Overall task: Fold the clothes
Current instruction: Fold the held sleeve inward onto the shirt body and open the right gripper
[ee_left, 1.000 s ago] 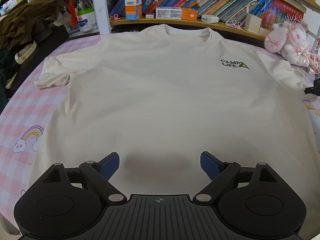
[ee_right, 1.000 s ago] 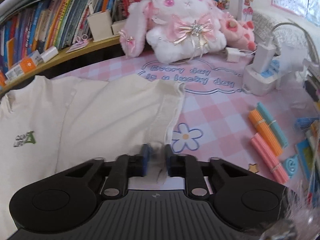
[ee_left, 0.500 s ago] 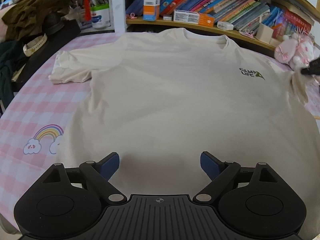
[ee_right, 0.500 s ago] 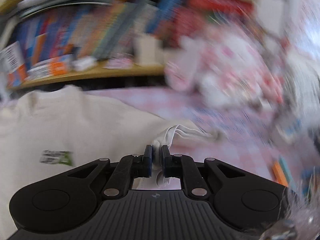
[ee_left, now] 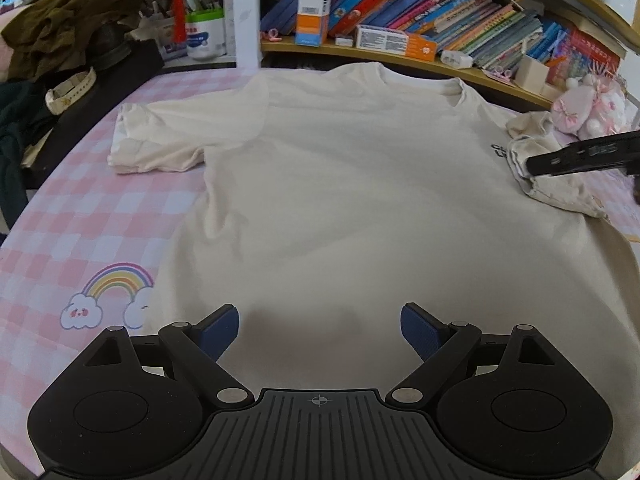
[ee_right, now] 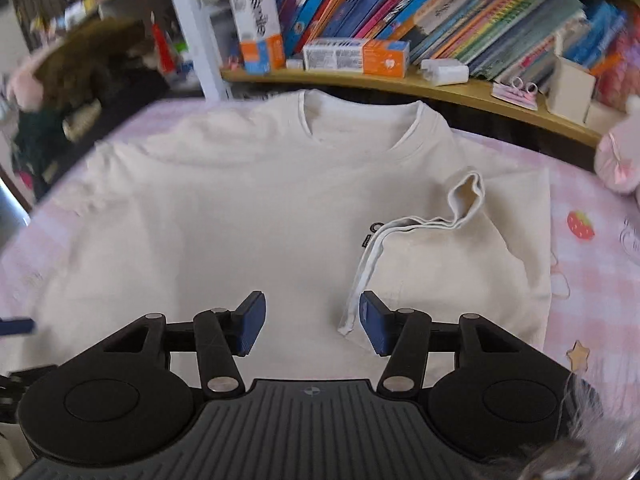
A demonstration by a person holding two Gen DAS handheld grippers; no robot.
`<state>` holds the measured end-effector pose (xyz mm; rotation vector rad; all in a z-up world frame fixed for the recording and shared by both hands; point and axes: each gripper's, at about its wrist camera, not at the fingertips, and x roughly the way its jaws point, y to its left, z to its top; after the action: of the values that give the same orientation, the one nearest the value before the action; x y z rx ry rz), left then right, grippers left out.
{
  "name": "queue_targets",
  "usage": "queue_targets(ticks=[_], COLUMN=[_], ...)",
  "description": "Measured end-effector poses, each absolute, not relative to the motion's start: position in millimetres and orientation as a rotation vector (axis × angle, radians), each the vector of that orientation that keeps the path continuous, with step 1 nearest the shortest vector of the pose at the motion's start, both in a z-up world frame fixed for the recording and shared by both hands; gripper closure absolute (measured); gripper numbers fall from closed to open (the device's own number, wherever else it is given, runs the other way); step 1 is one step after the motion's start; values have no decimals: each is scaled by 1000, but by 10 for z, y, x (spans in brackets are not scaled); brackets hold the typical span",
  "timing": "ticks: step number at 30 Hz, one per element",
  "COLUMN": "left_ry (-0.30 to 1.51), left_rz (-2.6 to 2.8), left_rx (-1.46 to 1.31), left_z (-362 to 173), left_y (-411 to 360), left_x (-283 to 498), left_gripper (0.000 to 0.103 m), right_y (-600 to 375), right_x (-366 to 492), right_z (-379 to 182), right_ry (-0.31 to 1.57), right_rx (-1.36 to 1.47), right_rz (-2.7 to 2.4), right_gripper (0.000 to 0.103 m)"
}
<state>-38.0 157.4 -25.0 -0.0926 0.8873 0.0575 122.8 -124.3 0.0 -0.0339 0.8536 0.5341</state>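
A cream T-shirt (ee_left: 340,184) (ee_right: 240,208) lies flat on the pink checked table cover, collar toward the bookshelf. Its right sleeve (ee_right: 424,248) is folded inward over the chest, half covering the dark logo (ee_right: 370,234). My right gripper (ee_right: 310,320) hovers over the shirt with its jaws opening; the sleeve's hem lies by the right pad, pressed by neither pad. In the left wrist view the right gripper's black finger (ee_left: 580,156) shows beside the folded sleeve (ee_left: 552,168). My left gripper (ee_left: 320,330) stands wide open above the shirt's lower part, holding nothing. The left sleeve (ee_left: 152,140) lies spread out.
A wooden shelf (ee_left: 400,58) of books and boxes runs along the back. Dark clothes and a bag (ee_left: 60,60) are piled at the back left. A pink plush toy (ee_left: 588,108) sits at the back right. The pink cover (ee_left: 80,220) shows left of the shirt.
The right gripper carried the right sleeve inward over the chest, then its jaws came apart and the sleeve dropped onto the shirt. The left gripper's view shifted left over the shirt.
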Motion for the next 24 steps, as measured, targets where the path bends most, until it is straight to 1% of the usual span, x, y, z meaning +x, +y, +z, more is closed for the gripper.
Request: queue_targets(ticks=[1, 4, 8, 9, 11, 12, 15, 18, 20, 24], left_ry=[885, 883, 887, 889, 895, 897, 900, 897, 897, 900], left_rz=[59, 55, 55, 57, 60, 62, 65, 65, 62, 48], left_rx=[-94, -88, -64, -57, -44, -39, -27, -28, -33, -44], left_z=[-247, -239, -228, -223, -213, -207, -192, -190, -199, -219], left_y=[1590, 1615, 1616, 1613, 1607, 1601, 1583, 1567, 1553, 1502], left_x=[-377, -377, -405, -414, -424, -428, -434, -433, -420, -366], left_gripper=[13, 13, 13, 13, 13, 13, 13, 13, 13, 13], right_y=[-1297, -1450, -1489, -1481, -1406, -1337, -1202, -1251, -1281, -1099], right_x=[1261, 1436, 1897, 2021, 2210, 2275, 2268, 2142, 2023, 1480], right_z=[35, 108, -12, -60, -85, -44, 99, 140, 112, 21], right_ry=[842, 821, 909, 937, 931, 905, 814, 794, 826, 816], right_rx=[-3, 82, 176, 198, 233, 253, 369, 462, 388, -23], right_rz=[505, 407, 261, 219, 173, 203, 508, 554, 506, 509], right_gripper=[51, 45, 45, 46, 50, 50, 51, 47, 47, 50])
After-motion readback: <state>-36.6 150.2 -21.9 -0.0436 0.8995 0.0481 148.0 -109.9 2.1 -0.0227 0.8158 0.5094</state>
